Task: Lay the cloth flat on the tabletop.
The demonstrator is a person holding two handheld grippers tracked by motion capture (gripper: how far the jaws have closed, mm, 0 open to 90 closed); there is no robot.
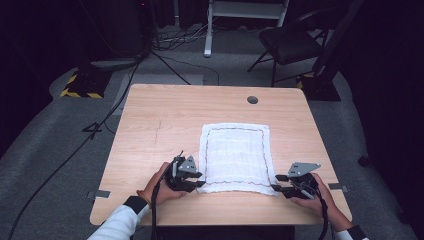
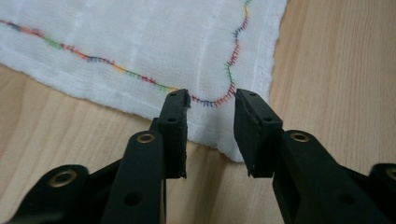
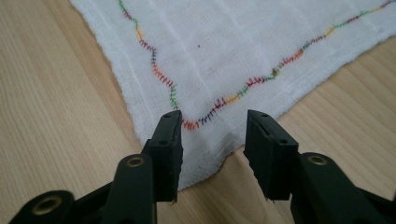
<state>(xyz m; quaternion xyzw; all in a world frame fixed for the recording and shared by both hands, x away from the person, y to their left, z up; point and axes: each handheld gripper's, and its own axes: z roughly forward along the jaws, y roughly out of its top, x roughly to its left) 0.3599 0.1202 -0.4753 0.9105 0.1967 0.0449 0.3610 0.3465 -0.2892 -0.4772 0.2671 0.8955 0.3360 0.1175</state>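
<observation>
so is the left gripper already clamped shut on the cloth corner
No, the left gripper is open, its jaws standing apart over the near corner of the white cloth, which lies flat between them.

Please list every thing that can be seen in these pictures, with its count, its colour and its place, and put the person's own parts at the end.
cloth: one, white with a wavy multicoloured stitched border, flat on the table, right of centre toward the near edge
table: one, light wood, centre of the high view
hole: one, grey, in the tabletop near the far edge
chair: one, black, on the floor beyond the table at right
cables: several, black, on the grey floor at left
left gripper: one, black, open at the cloth's near left corner
right gripper: one, black, open at the cloth's near right corner
hands: two, each holding a gripper at the table's near edge
</observation>
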